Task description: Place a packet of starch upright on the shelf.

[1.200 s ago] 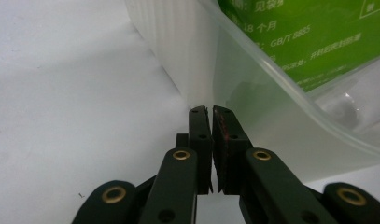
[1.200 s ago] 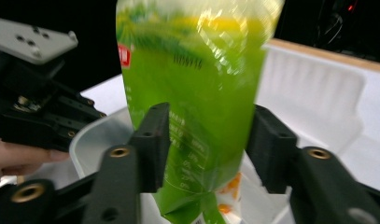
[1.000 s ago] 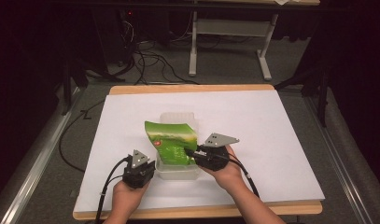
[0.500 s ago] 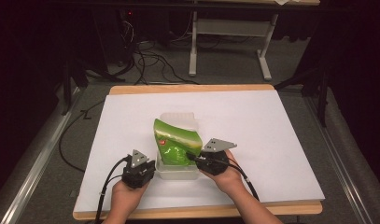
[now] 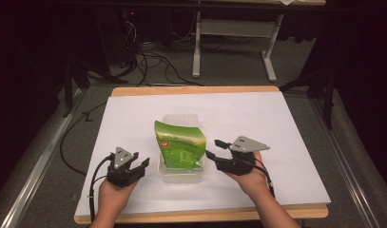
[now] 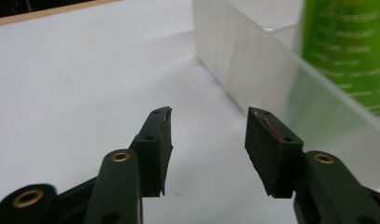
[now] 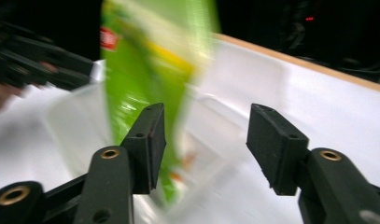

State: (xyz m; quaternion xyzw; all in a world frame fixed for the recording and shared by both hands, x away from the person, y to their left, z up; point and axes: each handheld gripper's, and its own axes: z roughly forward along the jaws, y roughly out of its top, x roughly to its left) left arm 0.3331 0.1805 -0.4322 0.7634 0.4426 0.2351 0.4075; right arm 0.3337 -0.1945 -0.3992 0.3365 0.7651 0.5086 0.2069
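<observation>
The bag point(image 5: 179, 147) stands inside the clear box point(image 5: 181, 174) at the middle of the worktop point(image 5: 276, 123), so the placing step seems finished. The left gripper point(image 5: 142, 164) and right gripper point(image 5: 213, 149) have just been opening and now are released, nothing between their jaws. Next probably comes the lid point(image 5: 181, 118), lying behind the box.

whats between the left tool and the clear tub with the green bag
Nothing: in the high view only bare white table cover separates the open left tool from the clear tub holding the green bag.
</observation>
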